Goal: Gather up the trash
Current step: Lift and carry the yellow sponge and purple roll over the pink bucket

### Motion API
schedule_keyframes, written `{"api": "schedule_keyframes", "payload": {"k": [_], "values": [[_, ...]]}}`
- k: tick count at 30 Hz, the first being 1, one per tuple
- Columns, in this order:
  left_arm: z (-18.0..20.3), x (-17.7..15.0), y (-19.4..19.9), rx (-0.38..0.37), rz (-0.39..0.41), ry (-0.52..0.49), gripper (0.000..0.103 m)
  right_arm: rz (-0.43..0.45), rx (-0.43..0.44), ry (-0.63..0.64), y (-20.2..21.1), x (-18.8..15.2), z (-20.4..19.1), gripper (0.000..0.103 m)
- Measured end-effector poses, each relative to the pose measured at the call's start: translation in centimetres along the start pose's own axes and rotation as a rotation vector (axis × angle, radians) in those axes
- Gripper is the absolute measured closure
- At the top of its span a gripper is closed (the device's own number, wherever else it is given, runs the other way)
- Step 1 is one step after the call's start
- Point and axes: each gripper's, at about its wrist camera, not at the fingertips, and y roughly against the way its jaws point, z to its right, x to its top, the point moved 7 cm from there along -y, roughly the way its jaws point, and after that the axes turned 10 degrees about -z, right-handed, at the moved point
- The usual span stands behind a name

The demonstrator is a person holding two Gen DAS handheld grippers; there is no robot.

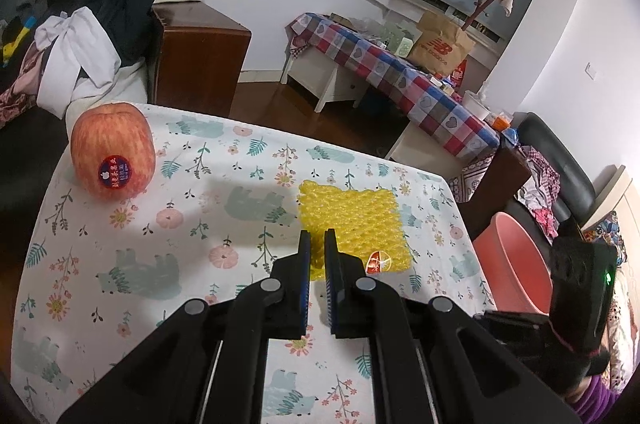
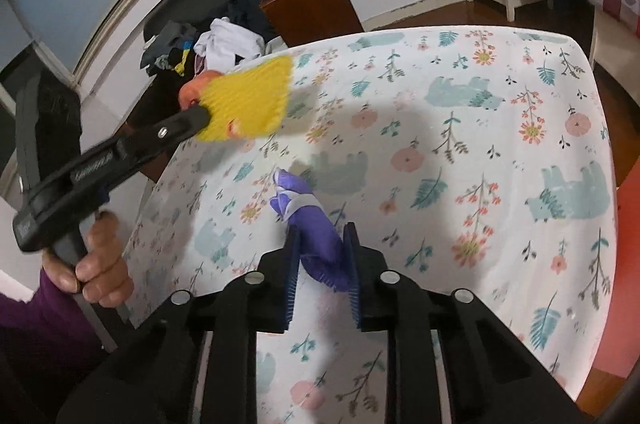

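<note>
My left gripper (image 1: 317,238) is shut on the near edge of a yellow foam fruit net (image 1: 352,220) with a red sticker, held above the floral tablecloth (image 1: 160,248). In the right wrist view the same net (image 2: 252,104) hangs lifted off the table from the left gripper (image 2: 202,122). My right gripper (image 2: 322,230) is shut on a crumpled purple wrapper (image 2: 308,220) whose far end sticks out past the fingertips over the tablecloth (image 2: 460,144). A red apple (image 1: 113,152) with a blue sticker stands at the table's far left corner.
A pink-red bucket (image 1: 516,260) stands on the floor right of the table. A black sofa with piled clothes (image 1: 80,36) and a brown cabinet (image 1: 200,52) lie beyond the far edge. A checked-cloth table (image 1: 400,76) with a paper bag stands further back.
</note>
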Motion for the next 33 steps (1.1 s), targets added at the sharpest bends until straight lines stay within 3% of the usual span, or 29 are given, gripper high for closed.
{"api": "schedule_keyframes", "payload": {"k": [11, 26, 33], "values": [[2.6, 0.5, 1.1, -0.011, 0.018, -0.042, 0.097, 0.202, -0.085, -0.014, 6.2, -0.2, -0.4, 0.084], [10.5, 1.1, 1.9, -0.013, 0.061, -0.192, 0.097, 0.397, -0.22, -0.086, 13.3, -1.6, 2.5, 0.084], [13.9, 0.7, 1.5, -0.019, 0.058, -0.249, 0.097, 0.448, -0.25, -0.143, 15.4, -3.0, 4.1, 0.084]]}}
